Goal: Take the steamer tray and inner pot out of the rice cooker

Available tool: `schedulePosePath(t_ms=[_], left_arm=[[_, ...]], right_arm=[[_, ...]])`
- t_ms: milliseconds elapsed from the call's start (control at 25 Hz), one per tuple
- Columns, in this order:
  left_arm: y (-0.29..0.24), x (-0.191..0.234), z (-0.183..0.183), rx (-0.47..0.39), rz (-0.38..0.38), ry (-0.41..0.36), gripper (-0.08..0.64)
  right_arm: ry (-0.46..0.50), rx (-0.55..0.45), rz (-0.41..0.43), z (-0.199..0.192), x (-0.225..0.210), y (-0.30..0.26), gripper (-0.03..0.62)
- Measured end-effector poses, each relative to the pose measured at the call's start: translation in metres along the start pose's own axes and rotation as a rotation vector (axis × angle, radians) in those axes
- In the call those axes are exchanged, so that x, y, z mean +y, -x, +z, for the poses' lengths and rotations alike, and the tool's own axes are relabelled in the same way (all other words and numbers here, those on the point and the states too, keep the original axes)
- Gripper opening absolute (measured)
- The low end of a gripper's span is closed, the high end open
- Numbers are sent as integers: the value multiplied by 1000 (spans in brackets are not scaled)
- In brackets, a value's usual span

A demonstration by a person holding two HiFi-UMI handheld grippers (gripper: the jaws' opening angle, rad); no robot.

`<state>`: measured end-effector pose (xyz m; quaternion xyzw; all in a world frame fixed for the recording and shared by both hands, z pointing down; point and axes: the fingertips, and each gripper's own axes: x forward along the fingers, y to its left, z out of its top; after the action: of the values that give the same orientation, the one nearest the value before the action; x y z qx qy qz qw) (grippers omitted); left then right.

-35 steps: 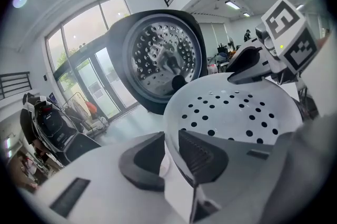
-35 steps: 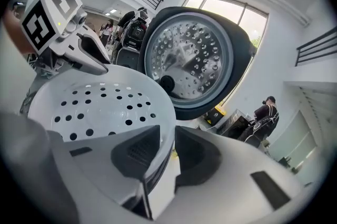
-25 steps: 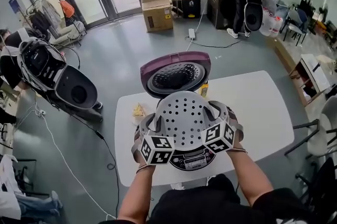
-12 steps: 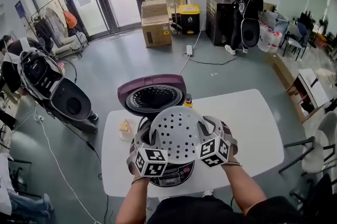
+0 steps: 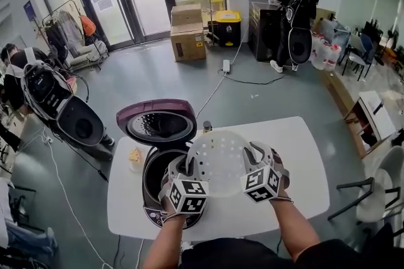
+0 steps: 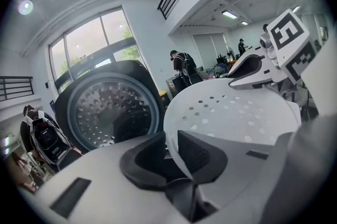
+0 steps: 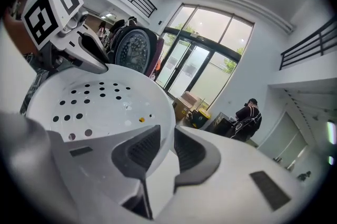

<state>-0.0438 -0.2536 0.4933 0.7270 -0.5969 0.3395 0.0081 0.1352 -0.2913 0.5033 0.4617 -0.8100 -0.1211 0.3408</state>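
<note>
Holding the white perforated plastic steamer tray (image 5: 218, 167) with both tools, lifted clear of the cooker. Far left on the white rectangular table (image 5: 303, 160): a small yellowish item (image 5: 134, 156), too small to identify. Beside it, the round dark rice cooker (image 5: 151, 214), with its purple-rimmed lid (image 5: 158, 122) standing open. The dark inner pot (image 5: 154, 172) sits inside the body. Your left gripper (image 5: 187, 168) is clamped on the tray's left rim, the thin wall pinched between the black pads (image 6: 197, 149). The tray hangs over the table just right of the cooker's mouth, overlapping its edge in the head view. Your right gripper (image 5: 250, 163) is clamped likewise on the tray's right rim
</note>
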Motion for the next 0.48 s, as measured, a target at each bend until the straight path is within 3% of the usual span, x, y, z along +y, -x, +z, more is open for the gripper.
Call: schedulePosePath(t_ms=[280,480], left_arm=[[-24,-59,26,18,-23,14,72],[-60,-101,33,23,-36,-21,71]], right_arm=[[-13,38,7,-56,-42,7,83],[-28,82,3,-104,-64,-5,83]])
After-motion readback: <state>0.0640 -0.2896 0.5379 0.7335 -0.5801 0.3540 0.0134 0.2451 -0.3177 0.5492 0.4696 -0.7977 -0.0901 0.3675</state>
